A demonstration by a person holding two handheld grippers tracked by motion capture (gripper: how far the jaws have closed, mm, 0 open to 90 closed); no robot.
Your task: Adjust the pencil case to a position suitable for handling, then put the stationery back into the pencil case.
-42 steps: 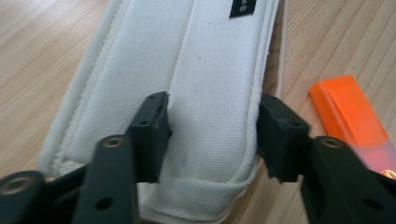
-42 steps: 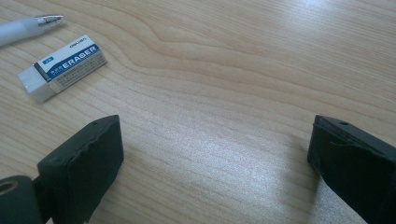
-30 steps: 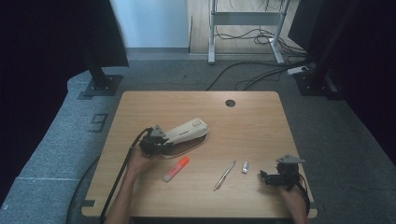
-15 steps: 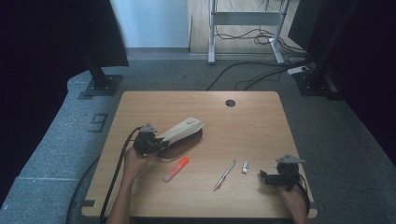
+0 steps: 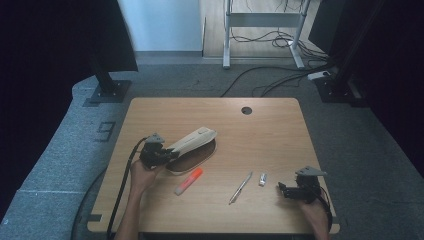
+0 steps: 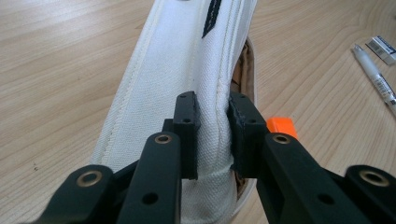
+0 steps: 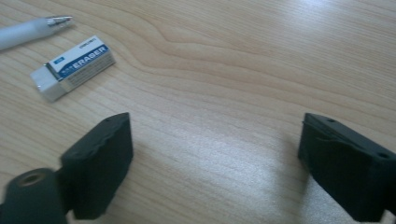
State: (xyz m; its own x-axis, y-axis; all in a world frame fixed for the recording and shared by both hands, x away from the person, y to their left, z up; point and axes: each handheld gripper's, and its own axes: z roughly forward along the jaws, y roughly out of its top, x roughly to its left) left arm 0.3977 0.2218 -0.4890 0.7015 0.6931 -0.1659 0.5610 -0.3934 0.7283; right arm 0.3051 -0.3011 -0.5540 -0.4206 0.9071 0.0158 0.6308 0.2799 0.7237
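A white canvas pencil case (image 5: pixel 192 140) lies left of the table's middle, with its near end raised. My left gripper (image 5: pixel 167 154) is shut on that end. In the left gripper view the jaws pinch the case's (image 6: pixel 177 60) stitched edge, and a brown inside shows to the right of my left gripper (image 6: pixel 214 126). An orange highlighter (image 5: pixel 189 181) lies just in front of the case. A pen (image 5: pixel 241 187) and a small eraser (image 5: pixel 263 179) lie further right. My right gripper (image 5: pixel 282 190) rests open near the front right corner, a little right of the eraser (image 7: pixel 72 67).
The wooden table (image 5: pixel 280 130) has a round cable hole (image 5: pixel 246 110) near its far edge. The pen's tip (image 7: pixel 58 19) points past the eraser. A cable trails from the left gripper over the table's front edge.
My left gripper has drawn the pencil case's near end a little to the left and has held still since. The right gripper has not moved.
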